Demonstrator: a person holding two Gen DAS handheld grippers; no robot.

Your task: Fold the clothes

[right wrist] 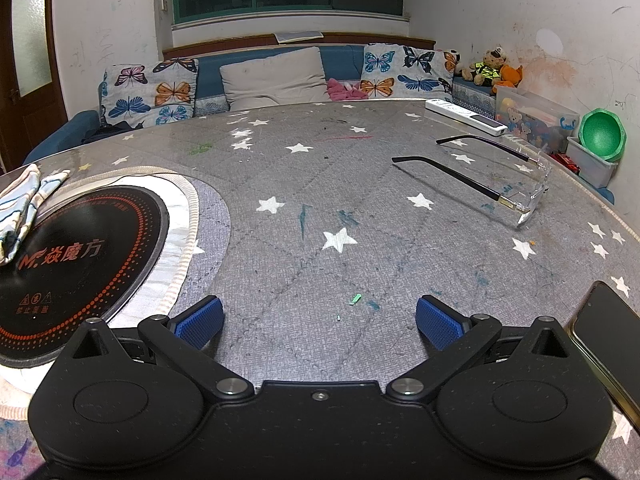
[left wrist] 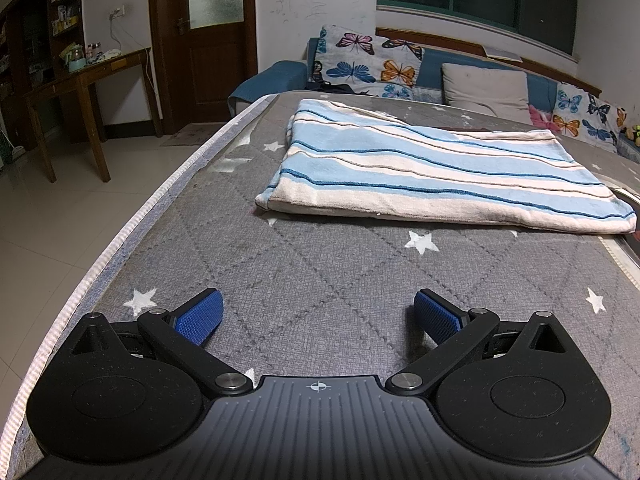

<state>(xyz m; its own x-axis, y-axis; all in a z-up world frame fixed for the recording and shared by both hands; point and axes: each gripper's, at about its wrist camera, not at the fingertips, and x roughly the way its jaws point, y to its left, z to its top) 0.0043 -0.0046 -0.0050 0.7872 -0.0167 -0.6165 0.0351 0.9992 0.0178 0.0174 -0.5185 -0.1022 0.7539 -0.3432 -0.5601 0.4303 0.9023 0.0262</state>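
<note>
A blue-and-white striped cloth [left wrist: 432,172] lies folded flat on the grey star-patterned table cover [left wrist: 320,272], ahead of my left gripper [left wrist: 318,316] and a little to its right. The left gripper is open and empty, low over the cover, well short of the cloth. My right gripper [right wrist: 320,320] is open and empty over bare cover. An edge of the striped cloth [right wrist: 20,208] shows at the far left of the right wrist view, resting on the black induction hob [right wrist: 80,264].
A pair of glasses [right wrist: 504,184] lies at the right, a phone [right wrist: 608,336] by the right gripper, a white remote [right wrist: 468,116] farther back. The table's left edge [left wrist: 120,240] drops to tiled floor. A sofa with cushions [right wrist: 272,76] stands behind.
</note>
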